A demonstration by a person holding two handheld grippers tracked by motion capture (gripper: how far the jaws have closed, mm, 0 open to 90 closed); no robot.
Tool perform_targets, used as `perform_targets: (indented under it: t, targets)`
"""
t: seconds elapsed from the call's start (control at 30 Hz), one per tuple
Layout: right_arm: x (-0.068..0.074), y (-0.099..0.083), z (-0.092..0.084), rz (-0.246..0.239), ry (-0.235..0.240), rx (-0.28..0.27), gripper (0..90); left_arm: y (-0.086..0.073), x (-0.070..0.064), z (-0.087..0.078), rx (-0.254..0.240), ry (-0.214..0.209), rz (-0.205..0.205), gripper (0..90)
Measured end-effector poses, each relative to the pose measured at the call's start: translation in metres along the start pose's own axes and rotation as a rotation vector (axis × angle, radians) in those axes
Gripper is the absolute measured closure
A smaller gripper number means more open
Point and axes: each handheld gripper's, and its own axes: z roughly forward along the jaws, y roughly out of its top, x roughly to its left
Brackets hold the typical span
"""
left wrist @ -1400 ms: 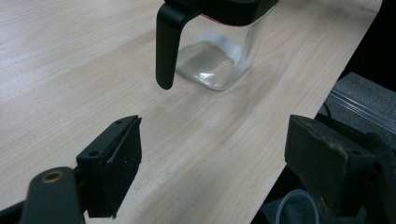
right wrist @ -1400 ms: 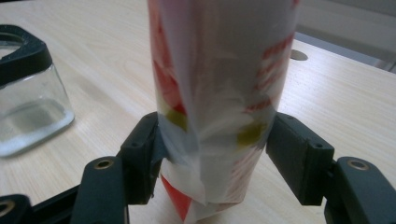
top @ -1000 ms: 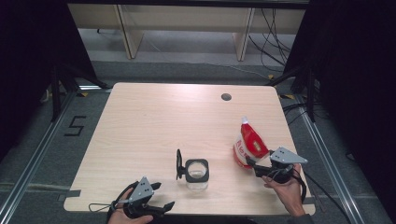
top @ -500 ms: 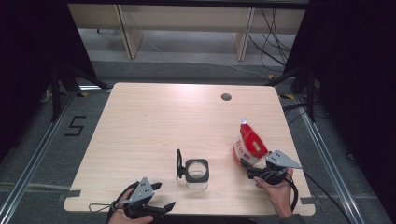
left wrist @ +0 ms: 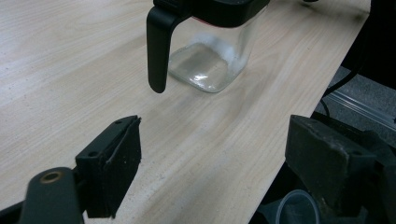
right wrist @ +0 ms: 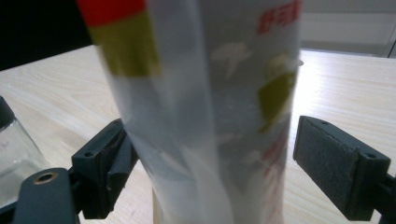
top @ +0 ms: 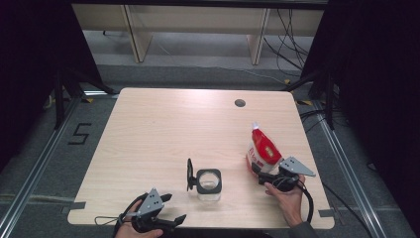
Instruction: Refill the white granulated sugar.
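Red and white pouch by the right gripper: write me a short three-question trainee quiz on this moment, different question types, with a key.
1. True or false: the right gripper has both pads pressed on the red and white pouch.
2. Multiple choice: the glass jar stands with its black lid
A. shut on top
B. flipped open to one side
C. lying flat on the table
3. Fill in: the left gripper has its jaws ____, with nothing between them.

Key
1. False: the pouch stands between the jaws, but the right-hand pad in the right gripper view is clear of it.
2. B
3. open
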Motion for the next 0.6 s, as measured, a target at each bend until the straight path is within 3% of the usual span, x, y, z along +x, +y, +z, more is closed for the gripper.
perform_targets:
  t: [0.07,0.1,0.13,0.2,0.27,0.3,0.33,0.43,0.6]
  targets:
    - [0.002,0.000,0.001,0.025,0.002,-0.011,15.7,0.000,0.002,-0.001,0.024,0.010,0.023,17.9]
    - [0.000,0.000,0.003,0.000,0.007,-0.022,15.7,0.000,0.002,-0.001,0.024,0.010,0.023,18.0]
    - [0.001,0.000,0.003,0.005,-0.017,-0.003,15.7,0.000,0.002,-0.001,0.026,0.011,0.024,18.0]
    - [-0.001,-0.001,0.005,-0.016,-0.008,-0.018,15.8,0.000,0.002,-0.001,0.025,0.010,0.019,18.0]
    - [0.000,-0.002,0.007,0.002,-0.003,-0.008,15.8,0.000,-0.001,0.001,-0.014,-0.005,-0.004,18.0]
    - [0.000,-0.002,0.007,0.002,-0.003,-0.008,15.8,0.000,-0.001,0.001,-0.007,0.000,0.008,18.0]
    - [0.001,-0.002,0.007,0.018,-0.004,-0.008,15.8,0.000,0.002,-0.001,0.020,0.002,0.048,18.0]
    - [0.001,-0.003,0.011,-0.015,-0.002,-0.013,15.9,0.000,-0.001,0.002,-0.008,-0.006,-0.006,18.0]
    - [0.002,-0.004,0.011,0.012,-0.022,-0.026,17.1,0.000,-0.002,0.001,0.007,-0.003,0.004,18.0]
